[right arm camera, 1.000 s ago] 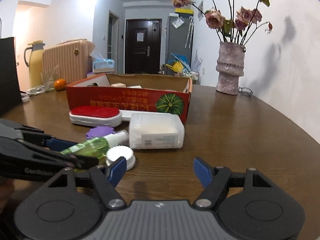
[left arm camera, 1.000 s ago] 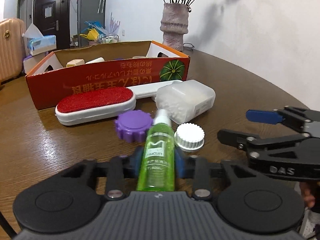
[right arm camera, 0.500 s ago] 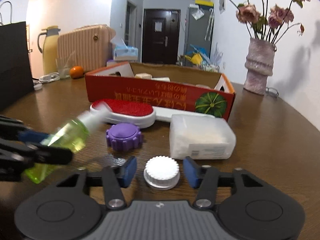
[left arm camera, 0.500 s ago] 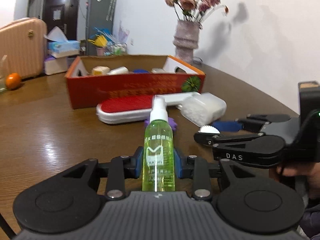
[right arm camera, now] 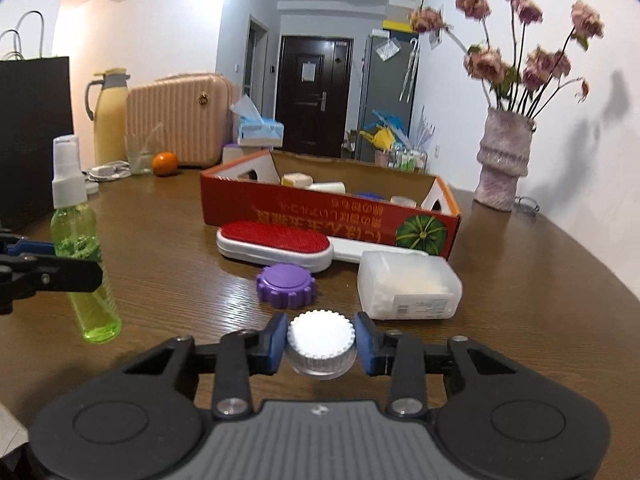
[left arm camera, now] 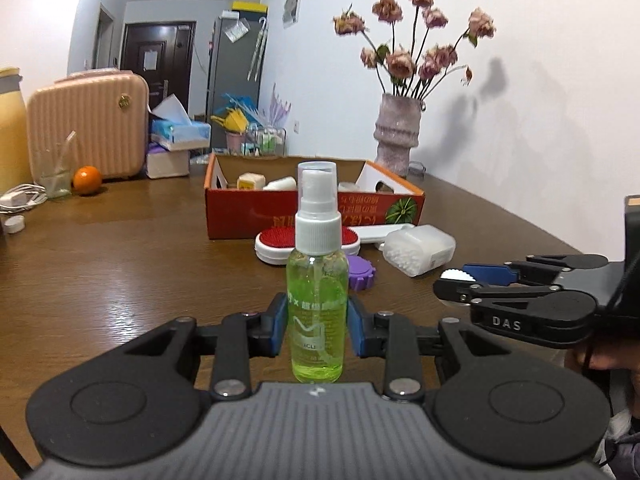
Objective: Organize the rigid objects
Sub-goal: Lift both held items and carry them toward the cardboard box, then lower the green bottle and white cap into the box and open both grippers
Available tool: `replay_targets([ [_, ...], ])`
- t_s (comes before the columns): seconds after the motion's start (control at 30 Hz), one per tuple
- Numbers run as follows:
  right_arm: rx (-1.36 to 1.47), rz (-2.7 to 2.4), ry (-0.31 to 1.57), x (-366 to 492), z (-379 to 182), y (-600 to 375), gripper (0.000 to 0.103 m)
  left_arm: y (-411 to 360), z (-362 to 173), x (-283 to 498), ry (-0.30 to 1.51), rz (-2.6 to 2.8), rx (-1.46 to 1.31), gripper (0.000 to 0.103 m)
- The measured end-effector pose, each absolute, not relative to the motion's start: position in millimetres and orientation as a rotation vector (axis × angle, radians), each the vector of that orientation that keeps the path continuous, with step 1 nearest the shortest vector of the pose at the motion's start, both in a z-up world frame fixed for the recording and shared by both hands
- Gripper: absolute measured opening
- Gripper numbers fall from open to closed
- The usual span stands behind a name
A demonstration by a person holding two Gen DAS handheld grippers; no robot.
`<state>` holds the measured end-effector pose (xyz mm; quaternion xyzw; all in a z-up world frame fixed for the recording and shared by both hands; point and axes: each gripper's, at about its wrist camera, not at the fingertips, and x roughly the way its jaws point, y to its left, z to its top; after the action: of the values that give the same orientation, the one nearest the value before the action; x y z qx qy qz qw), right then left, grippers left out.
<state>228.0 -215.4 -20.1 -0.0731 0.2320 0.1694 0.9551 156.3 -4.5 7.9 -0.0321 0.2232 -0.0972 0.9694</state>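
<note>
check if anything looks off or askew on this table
The red box sits with its printing and pumpkin picture upside down. The brush, purple cap and swab case lie loose on the table in front of it. Nothing looks spilled or broken.

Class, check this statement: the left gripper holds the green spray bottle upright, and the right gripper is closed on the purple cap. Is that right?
Not quite. The left gripper does hold the green spray bottle upright, but the right gripper is closed on the white cap. The purple cap lies untouched on the table, as the right wrist view shows.
</note>
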Motion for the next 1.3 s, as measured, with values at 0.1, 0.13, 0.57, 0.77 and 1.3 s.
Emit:
replay_targets([
  [0.1, -0.148, 0.336, 0.439, 205.6, -10.6, -218.4, 0.036, -3.6, 14.9, 137.2, 0.416, -0.188, -0.066, 0.031],
  [0.13, -0.146, 0.335, 0.427, 197.9, -7.5, -219.8, 0.036, -3.3, 16.8, 131.8, 0.406, -0.186, -0.067, 0.031],
  [0.57, -0.126, 0.321, 0.354, 156.3, 7.3, -238.1, 0.036, -12.6, 24.8, 106.9, 0.359, -0.164, -0.057, 0.031],
  [0.77, -0.113, 0.321, 0.362, 171.0, 3.5, -241.2, 0.036, -8.8, 16.8, 129.9, 0.409, -0.147, -0.062, 0.031],
  [1.3, -0.141, 0.385, 0.275, 311.7, 45.3, -248.7, 0.036, 9.6, 66.6, 328.0, 0.366, -0.103, 0.179, 0.031],
])
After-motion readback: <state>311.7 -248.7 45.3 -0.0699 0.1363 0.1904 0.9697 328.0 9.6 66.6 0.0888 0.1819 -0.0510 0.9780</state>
